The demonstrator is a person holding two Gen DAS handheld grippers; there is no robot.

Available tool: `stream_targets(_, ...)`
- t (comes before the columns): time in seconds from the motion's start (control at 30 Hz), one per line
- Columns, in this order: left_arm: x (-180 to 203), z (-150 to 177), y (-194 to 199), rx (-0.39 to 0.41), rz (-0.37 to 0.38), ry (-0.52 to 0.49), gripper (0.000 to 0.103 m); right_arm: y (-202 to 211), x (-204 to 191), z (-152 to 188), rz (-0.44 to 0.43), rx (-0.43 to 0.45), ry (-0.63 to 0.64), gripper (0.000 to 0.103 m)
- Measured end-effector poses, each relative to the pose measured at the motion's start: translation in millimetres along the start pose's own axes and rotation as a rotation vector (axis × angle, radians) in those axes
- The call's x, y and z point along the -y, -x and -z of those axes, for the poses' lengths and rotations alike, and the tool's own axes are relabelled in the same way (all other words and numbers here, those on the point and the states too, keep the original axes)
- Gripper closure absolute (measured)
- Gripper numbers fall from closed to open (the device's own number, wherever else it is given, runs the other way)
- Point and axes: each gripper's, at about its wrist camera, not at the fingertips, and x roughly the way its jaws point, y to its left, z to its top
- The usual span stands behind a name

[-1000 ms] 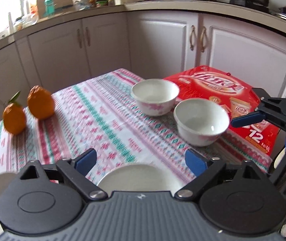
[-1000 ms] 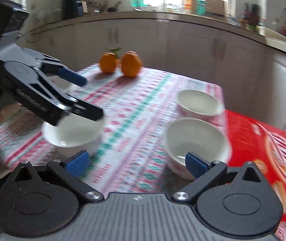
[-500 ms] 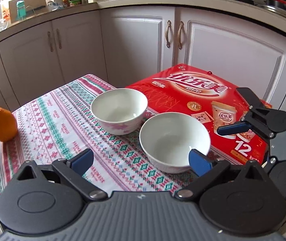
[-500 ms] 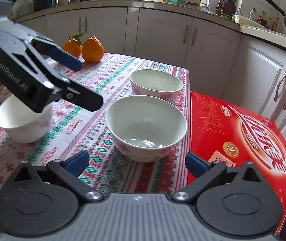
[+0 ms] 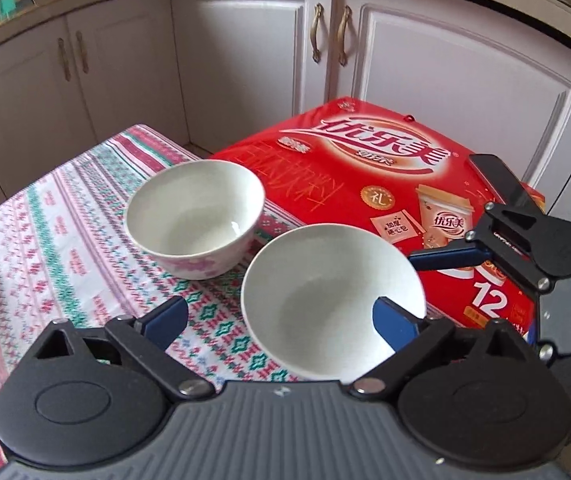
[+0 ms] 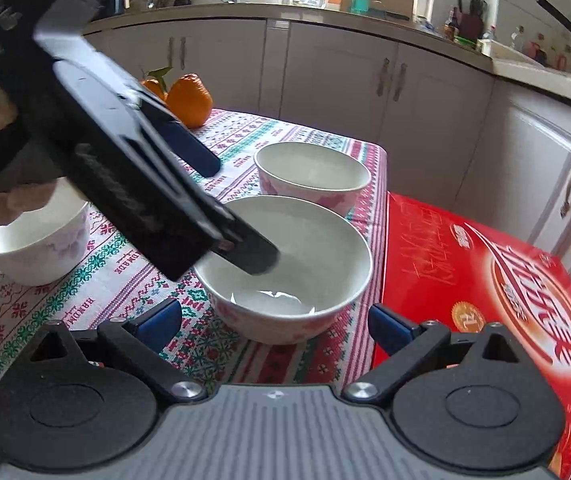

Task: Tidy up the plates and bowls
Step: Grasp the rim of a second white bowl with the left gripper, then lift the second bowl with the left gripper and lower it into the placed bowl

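Two white bowls with pink flowers stand on the patterned tablecloth (image 5: 65,248). Beside the red box is the near bowl (image 5: 333,300) (image 6: 285,264), with the far bowl (image 5: 195,216) (image 6: 311,172) behind it. My left gripper (image 5: 281,320) (image 6: 239,212) is open and its jaws are closing. One finger hangs inside the near bowl and the other outside its rim, with no pad pressing. My right gripper (image 6: 277,324) (image 5: 443,208) is open and its jaws are closing too, low in front of the same bowl, its fingers level with the bowl's two sides. A third bowl (image 6: 33,240) stands at the left.
A red drinks box (image 5: 365,168) (image 6: 485,280) lies against the table's right edge. Two oranges (image 6: 189,100) sit at the table's far end. White cabinets (image 5: 245,60) and a cluttered counter ring the table. A hand (image 6: 5,200) holds the left gripper above the third bowl.
The left gripper swung right, away from the plate and oranges, and came in over the near bowl. The right gripper drew closer to that bowl. Both jaws narrowed slightly.
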Motion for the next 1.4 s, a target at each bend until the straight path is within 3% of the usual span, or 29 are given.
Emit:
stream_targets(0.23,-0.4,-7.1,-11.9,-0.036,0.031,-0.008,0.027,-2.6,3.7,-0.5,-0.021,0.011,-0.013,0.014)
stream_targets(0.47,-2.0,-12.3,-20.0,-0.057,0.056,-0.013,0.042,-1.9,8.6,2.3,-0.023,0.01,-0.031,0.017)
stream_targets(1.4,-2.9,-10.3,-15.5,-0.069,0.088,-0.022,0.043,5.2,10.7,-7.9,-0.059,-0.014,-0.049,0.019)
